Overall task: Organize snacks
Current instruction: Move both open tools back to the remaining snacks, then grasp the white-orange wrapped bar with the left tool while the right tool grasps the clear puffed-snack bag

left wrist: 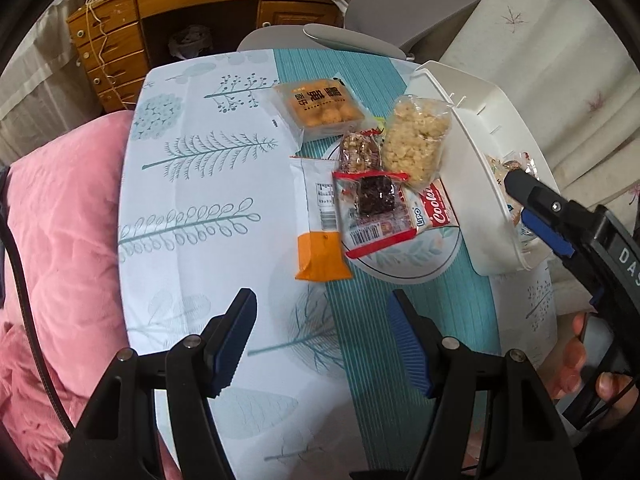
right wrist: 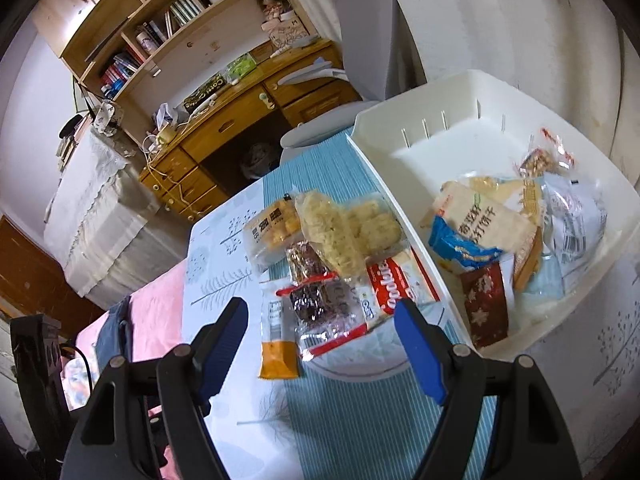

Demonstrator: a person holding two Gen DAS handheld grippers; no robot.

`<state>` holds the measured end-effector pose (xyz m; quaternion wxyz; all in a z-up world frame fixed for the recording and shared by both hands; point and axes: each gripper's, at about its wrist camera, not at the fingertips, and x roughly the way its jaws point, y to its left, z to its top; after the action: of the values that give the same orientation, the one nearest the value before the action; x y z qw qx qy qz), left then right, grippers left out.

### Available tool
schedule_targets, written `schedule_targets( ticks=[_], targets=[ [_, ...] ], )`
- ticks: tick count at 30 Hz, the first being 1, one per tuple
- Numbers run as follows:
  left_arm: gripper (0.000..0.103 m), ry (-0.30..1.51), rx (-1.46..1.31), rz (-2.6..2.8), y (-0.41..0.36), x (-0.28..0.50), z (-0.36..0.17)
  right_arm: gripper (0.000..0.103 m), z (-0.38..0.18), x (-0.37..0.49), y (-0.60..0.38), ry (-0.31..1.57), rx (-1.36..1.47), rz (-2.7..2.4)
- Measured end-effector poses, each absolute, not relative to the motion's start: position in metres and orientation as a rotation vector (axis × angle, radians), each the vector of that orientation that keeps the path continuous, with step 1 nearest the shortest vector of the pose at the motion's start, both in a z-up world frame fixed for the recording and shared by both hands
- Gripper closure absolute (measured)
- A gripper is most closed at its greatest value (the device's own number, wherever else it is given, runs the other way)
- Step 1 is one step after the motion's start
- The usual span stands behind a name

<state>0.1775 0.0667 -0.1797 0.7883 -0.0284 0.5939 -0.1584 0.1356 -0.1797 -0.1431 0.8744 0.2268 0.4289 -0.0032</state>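
Both our tools are empty: left tool [left wrist: 322,342] jaws wide, lower frame; right tool [right wrist: 320,346] the same. Just above them, loose snacks [left wrist: 372,184] are piled mid-frame on the surface [left wrist: 192,200]. White bin [right wrist: 404,196], right of frame, holds several packets [right wrist: 488,228]. Roughly half sorted, we judge; the pile remains.

Black gripper [left wrist: 322,340] frames, ribbed blue pads, silver screws.

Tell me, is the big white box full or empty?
Partly full. The white box holds several snack packets heaped at its near end, while its far end shows bare white floor.
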Motion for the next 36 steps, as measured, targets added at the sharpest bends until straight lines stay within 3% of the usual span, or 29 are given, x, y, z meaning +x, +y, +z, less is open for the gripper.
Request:
schedule_targets(
  ticks=[20, 36],
  targets=[
    [0.037, 1.259, -0.028, -0.319, 0.029, 0.227, -0.247, 0.027, -0.174, 0.194, -0.154, 0.838, 0.237, -0.015],
    [0.041, 1.295, 0.031, -0.257, 0.01, 0.248, -0.28, 0.052, -0.202, 0.226, -0.15, 0.919, 0.122, 0.027]
  ],
)
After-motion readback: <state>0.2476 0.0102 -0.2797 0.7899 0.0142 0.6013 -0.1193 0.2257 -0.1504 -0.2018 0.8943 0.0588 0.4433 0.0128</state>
